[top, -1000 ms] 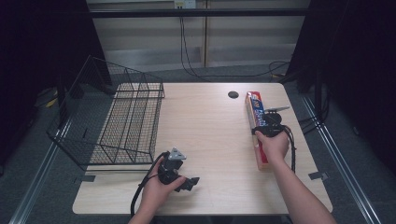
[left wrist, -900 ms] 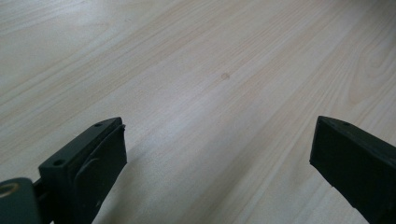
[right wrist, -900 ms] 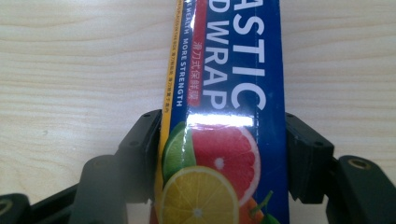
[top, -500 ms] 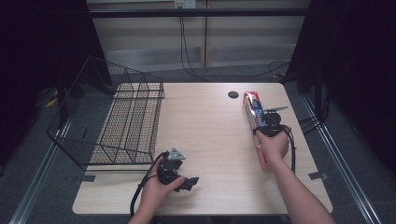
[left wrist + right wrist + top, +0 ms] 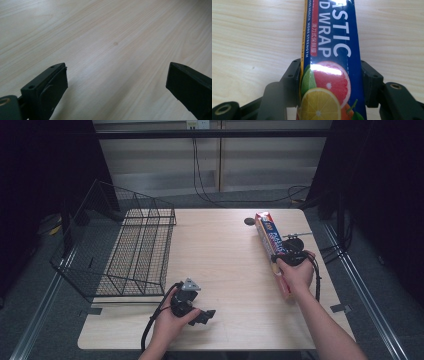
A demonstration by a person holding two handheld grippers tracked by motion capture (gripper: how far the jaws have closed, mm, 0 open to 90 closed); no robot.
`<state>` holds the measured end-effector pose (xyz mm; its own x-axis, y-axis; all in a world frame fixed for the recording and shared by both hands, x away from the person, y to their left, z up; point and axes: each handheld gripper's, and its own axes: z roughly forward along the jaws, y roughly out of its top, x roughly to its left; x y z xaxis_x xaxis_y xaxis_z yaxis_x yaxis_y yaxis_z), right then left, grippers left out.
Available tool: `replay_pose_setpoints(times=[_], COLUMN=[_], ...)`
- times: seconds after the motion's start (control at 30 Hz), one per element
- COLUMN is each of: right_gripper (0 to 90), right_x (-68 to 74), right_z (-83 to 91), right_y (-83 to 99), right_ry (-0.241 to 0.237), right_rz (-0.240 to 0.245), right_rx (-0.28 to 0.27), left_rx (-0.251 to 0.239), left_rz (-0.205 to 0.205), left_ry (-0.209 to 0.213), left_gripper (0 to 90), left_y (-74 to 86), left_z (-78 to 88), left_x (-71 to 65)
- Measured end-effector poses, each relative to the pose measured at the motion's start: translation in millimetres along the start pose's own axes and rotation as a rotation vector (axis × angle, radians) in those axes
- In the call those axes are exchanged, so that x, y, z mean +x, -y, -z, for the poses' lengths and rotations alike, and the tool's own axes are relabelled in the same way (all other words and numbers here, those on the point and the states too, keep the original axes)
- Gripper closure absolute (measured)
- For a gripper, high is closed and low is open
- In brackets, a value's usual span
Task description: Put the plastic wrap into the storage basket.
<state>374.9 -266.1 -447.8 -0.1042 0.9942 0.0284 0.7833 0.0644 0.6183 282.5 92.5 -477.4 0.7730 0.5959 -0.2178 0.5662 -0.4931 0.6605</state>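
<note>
My right gripper (image 5: 288, 258) has its jaws pressed against both long sides of the plastic wrap box (image 5: 271, 248), holding it partway along its length, nearer the end that points toward me. In the right gripper view the box (image 5: 332, 62) runs straight up between my two black jaws, their pads flat against its side walls; whether it rests on the wooden table (image 5: 220, 270) or is a little raised, I cannot tell.

The box is a long, narrow carton of glossy printed card, dark blue with white lettering, a yellow edge strip and cut citrus fruit pictured near my jaws. A glare band crosses the print. Its long axis runs from my hand away across the table, leaning slightly left, and its far end lies just beside a small dark round mark (image 5: 249, 221) on the tabletop. The table is pale wood with a fine straight grain.

My left gripper (image 5: 200, 314) is well apart from the box, toward the near edge, with its jaws spread wide over bare wood (image 5: 112, 50). A black wire basket (image 5: 135, 252) stands at the far side of the table from the box.
</note>
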Motion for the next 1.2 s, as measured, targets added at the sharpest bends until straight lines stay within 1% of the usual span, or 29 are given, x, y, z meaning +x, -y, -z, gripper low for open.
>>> replay_pose_setpoints(times=[0.03, 0.07, 0.1, 0.13, 0.17, 0.2, 0.27, 0.33, 0.4, 0.43, 0.47, 0.5, 0.53, 0.57, 0.6, 0.63, 0.67, 0.73, 0.77, 0.8, 0.83, 0.87, 0.9, 0.97, 1.0, 1.07, 1.13, 1.17, 1.2], right_gripper=[45.4, 45.3, 45.3, 45.3, 45.3, 45.4, 45.3, 45.3, 45.3, 45.3, 45.3, 45.3, 45.3, 45.3, 45.3, 45.3, 45.3, 45.3, 45.3, 45.3, 45.3, 45.3, 45.3, 45.3, 45.3, 45.3, 45.3, 45.3, 45.2], right_x=[0.0, -1.3, -1.3, -2.6, -2.6, -2.8, -2.9, -3.3, -3.9, -3.6, -2.3, -2.3, -2.4, -2.4, -1.4, -1.4, 0.6, 1.3, 1.3, 2.4, 2.4, 3.1, 3.1, 6.1, 6.1, 8.8, 12.5, 12.5, 13.8], right_z=[0.0, 6.0, 6.0, 12.8, 12.8, 20.9, 24.7, 32.1, 39.4, 43.0, 49.6, 50.8, 53.4, 53.4, 57.4, 57.4, 61.4, 63.0, 64.8, 68.6, 68.6, 71.6, 71.6, 77.0, 77.0, 80.2, 83.2, 83.2, 83.9], right_y=[0.0, -0.5, -0.5, -0.5, -0.5, -0.6, -1.1, -1.3, -1.6, -1.7, -1.4, -1.3, -1.2, -1.2, -0.5, -0.5, 0.5, 0.9, 1.7, 3.1, 3.1, 4.6, 4.6, 8.2, 8.2, 10.4, 12.3, 12.3, 12.7], right_ry=[0.0, -0.021, -0.021, -0.049, -0.049, -0.073, -0.083, -0.116, -0.151, -0.162, -0.176, -0.181, -0.198, -0.198, -0.217, -0.217, -0.231, -0.242, -0.258, -0.278, -0.278, -0.3, -0.3, -0.332, -0.332, -0.344, -0.364, -0.364, -0.382], right_rz=[0.0, 0.036, 0.036, 0.055, 0.055, 0.077, 0.093, 0.098, 0.113, 0.125, 0.155, 0.16, 0.168, 0.168, 0.181, 0.181, 0.2, 0.208, 0.218, 0.253, 0.253, 0.271, 0.271, 0.317, 0.317, 0.335, 0.364, 0.364, 0.371], right_rx=[0.0, -0.006, -0.006, -0.017, -0.017, -0.022, -0.023, -0.029, -0.039, -0.041, -0.044, -0.043, -0.04, -0.04, -0.039, -0.039, -0.042, -0.045, -0.05, -0.055, -0.055, -0.05, -0.05, -0.044, -0.044, -0.042, -0.041, -0.041, -0.039], left_rx=[0.0, -0.007, -0.013, -0.017, -0.017, -0.026, -0.038, -0.034, -0.039, -0.041, -0.04, -0.04, -0.037, -0.037, -0.036, -0.041, -0.05, -0.038, -0.035, -0.023, -0.01, 0.004, 0.004, 0.011, 0.009, 0.01, 0.016, 0.012, 0.014], left_rz=[0.0, -0.003, -0.016, -0.034, -0.043, -0.063, -0.079, -0.109, -0.132, -0.155, -0.189, -0.189, -0.205, -0.205, -0.202, -0.21, -0.206, -0.21, -0.213, -0.217, -0.226, -0.26, -0.26, -0.28, -0.283, -0.29, -0.318, -0.334, -0.345], left_ry=[0.0, 0.007, 0.018, 0.039, 0.052, 0.084, 0.139, 0.142, 0.17, 0.174, 0.178, 0.178, 0.172, 0.172, 0.169, 0.155, 0.158, 0.155, 0.149, 0.153, 0.152, 0.141, 0.141, 0.141, 0.13, 0.131, 0.111, 0.113, 0.109], left_gripper=[3.5, 3.3, 3.3, 2.5, 2.5, 0.5, 0.4, 0.0, 0.0, 0.0, 0.0, 0.1, 0.1, 0.0, 0.0, 0.0, 0.0, 0.0, 0.0, 0.1, 0.1, 0.3, 0.7, 1.7, 1.7, 1.9, 2.3, 2.3, 2.3], left_y=[0.0, -2.4, -6.0, -10.0, -13.1, -18.5, -29.2, -42.7, -55.5, -61.3, -71.5, -71.5, -81.6, -81.6, -87.9, -92.2, -96.0, -104.0, -106.9, -110.5, -112.6, -117.3, -117.3, -122.8, -125.6, -131.5, -137.2, -139.9, -142.5], left_z=[0.0, 1.6, 3.4, 5.1, 6.3, 7.7, 9.0, 11.0, 11.6, 12.7, 14.5, 14.5, 15.8, 15.8, 17.2, 17.7, 17.2, 17.0, 16.4, 14.8, 14.4, 14.5, 14.5, 16.1, 17.2, 19.5, 22.4, 23.4, 25.1], left_x=[0.0, -1.9, -4.0, -6.0, -7.7, -10.2, -12.3, -13.4, -13.3, -13.3, -12.8, -12.8, -12.4, -12.4, -12.5, -12.4, -12.4, -11.5, -11.3, -10.8, -10.7, -11.1, -11.1, -12.0, -12.5, -12.6, -13.4, -14.0, -14.7])
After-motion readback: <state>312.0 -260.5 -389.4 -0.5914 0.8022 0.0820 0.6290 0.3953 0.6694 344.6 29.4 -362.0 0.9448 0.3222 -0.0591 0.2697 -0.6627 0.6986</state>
